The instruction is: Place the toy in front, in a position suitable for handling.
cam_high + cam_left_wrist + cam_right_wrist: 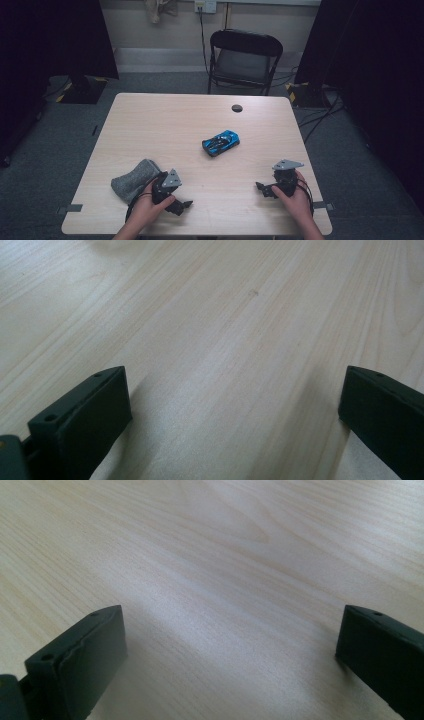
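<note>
Item: blue toy car, mid-table, well beyond the left gripper and right gripper, both resting wide open and empty; grey cloth just left of the left gripper, possibly touching it; approach the car squarely, across its narrow sides.

Blue-and-black toy car, grey cloth, pale wood-grain table.

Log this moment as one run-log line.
left hand-held gripper: open, empty | right hand-held gripper: open, empty | toy car: mid-table, untouched | grey cloth: beside left hand
</note>
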`<state>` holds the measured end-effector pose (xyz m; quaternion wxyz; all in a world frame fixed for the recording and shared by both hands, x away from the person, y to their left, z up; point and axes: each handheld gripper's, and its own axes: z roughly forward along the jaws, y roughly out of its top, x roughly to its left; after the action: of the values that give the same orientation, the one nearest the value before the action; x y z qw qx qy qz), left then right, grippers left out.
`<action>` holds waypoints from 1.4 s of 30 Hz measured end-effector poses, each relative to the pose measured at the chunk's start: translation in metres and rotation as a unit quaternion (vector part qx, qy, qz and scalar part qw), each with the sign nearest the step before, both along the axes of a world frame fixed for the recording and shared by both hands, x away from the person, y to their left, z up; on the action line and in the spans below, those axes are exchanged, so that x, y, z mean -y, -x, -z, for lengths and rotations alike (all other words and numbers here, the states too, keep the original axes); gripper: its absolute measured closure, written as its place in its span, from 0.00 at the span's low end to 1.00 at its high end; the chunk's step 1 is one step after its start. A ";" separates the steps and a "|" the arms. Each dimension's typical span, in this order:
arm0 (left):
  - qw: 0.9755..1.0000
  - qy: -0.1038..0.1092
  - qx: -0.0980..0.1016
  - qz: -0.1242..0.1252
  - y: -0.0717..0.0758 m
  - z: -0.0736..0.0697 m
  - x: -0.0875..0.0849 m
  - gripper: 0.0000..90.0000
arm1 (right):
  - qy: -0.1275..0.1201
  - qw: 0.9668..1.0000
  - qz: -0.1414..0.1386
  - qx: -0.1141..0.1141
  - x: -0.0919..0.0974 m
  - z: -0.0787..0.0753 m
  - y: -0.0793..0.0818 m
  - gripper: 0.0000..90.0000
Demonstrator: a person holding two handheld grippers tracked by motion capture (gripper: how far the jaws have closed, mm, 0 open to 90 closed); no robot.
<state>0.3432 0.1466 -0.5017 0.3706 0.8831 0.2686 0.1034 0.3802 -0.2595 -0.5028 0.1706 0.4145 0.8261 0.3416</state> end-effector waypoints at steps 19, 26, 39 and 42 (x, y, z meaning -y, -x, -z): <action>0.999 0.013 -0.030 -0.016 0.002 -0.015 -0.005 0.18 | -0.019 0.999 -0.024 -0.015 0.008 -0.008 0.000 0.15; 0.998 0.028 -0.009 -0.047 0.000 -0.038 -0.031 0.19 | -0.026 0.999 -0.024 -0.008 0.011 -0.015 0.001 0.15; 0.997 -0.001 -0.003 -0.082 0.000 -0.054 -0.086 0.21 | -0.017 0.998 -0.059 -0.005 -0.005 -0.018 0.000 0.15; 0.995 0.000 -0.006 -0.096 0.000 -0.054 -0.095 0.22 | -0.015 0.998 -0.062 -0.005 -0.006 -0.018 0.000 0.15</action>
<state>0.3434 0.2418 -0.4479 0.3575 0.8539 0.3542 0.1328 0.3799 -0.2531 -0.4845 0.1392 0.3664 0.8460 0.3616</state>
